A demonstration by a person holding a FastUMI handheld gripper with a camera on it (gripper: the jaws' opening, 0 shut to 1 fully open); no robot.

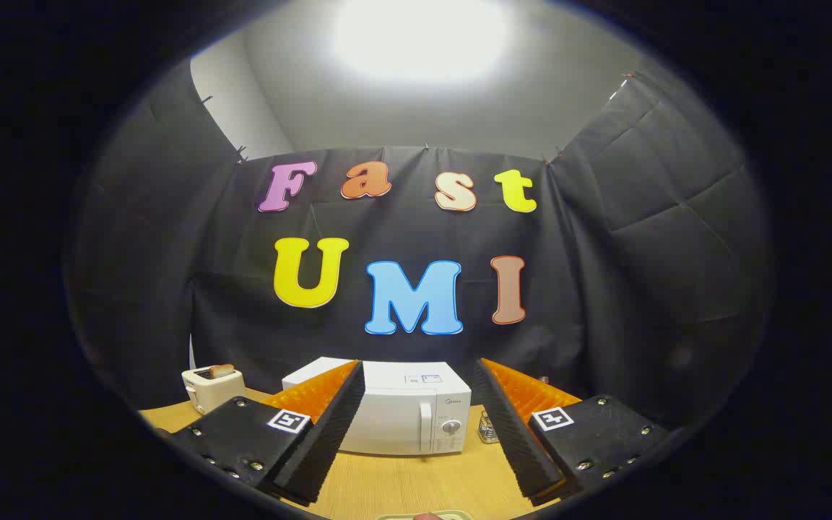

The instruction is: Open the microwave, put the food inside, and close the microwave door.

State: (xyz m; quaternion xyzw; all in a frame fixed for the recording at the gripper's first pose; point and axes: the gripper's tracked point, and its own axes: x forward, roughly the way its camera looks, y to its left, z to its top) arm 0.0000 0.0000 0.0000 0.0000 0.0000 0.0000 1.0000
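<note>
We hold the claw level above the worktop, fingers spread wide, empty, aimed at the closed microwave beyond them; toaster far left.

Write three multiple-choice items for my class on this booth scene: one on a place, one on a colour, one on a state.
1. Where is the toaster?
A. on top of the microwave
B. on the table, left of the microwave
C. between the fingers

2. What colour is the microwave?
A. white
B. black
C. red

3. How is the microwave door?
A. wide open
B. taken off
C. shut

Key: 1 B, it stands on the table beyond the left finger; 2 A, its body and door are white; 3 C, the door lies flush with the front, while the gripper is open, holding nothing.
</note>
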